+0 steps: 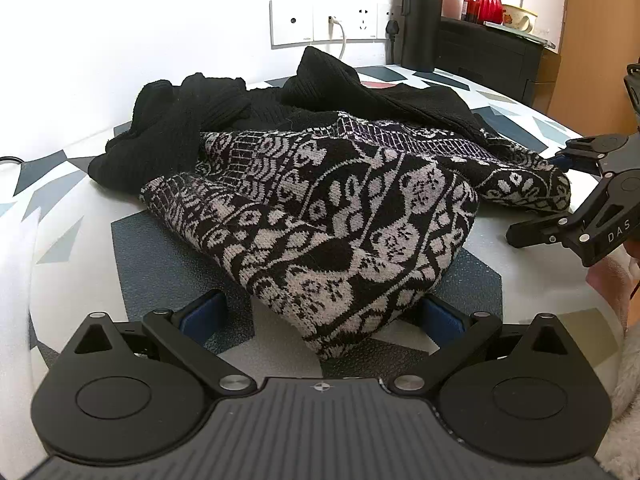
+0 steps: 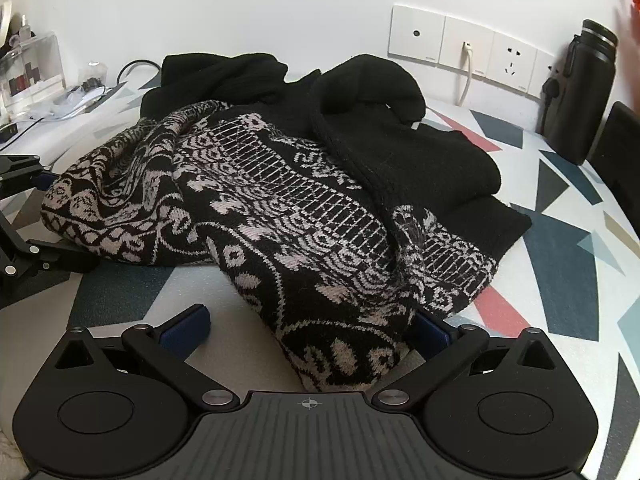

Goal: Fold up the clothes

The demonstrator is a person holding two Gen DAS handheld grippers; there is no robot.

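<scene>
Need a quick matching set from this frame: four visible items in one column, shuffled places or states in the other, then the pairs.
Column 1:
1. patterned sweater
2. black bottle
3. white cable
4. left gripper

Column 2:
A. plugged into the wall socket
B. open, one finger on each side of a hem corner
C. crumpled on the table
D. upright by the wall

Pairs: 1-C, 2-D, 3-A, 4-B
</scene>
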